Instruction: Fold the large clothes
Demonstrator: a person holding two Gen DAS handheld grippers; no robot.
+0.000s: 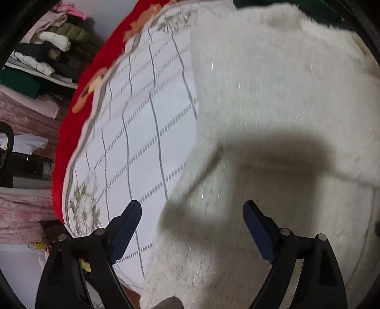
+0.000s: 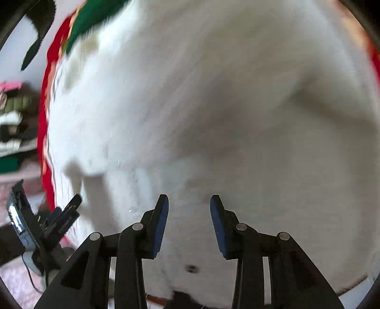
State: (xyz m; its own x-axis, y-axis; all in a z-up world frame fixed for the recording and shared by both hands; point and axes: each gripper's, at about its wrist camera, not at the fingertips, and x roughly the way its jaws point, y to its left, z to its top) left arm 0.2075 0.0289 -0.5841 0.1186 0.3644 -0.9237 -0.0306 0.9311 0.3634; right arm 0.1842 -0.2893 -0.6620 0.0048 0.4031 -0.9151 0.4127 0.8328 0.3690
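Fluffy white garment fills centre and right of frame, spread on checked bed sheet. We hold left gripper and right gripper fingers apart, empty. Soft, bulky, likely light; we'd pinch its edge mid-frame.

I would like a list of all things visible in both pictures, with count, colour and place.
fluffy garment: one, white, spread over the bed
bed sheet: one, white with grey grid lines, under the garment
bed edge: one, red, left of the sheet
green cloth: one, at the far end of the bed
stacked clothes: several, mixed colours, beyond the bed
left tongs: black, blue pads, open
right tongs: black, blue pads, open, over the garment
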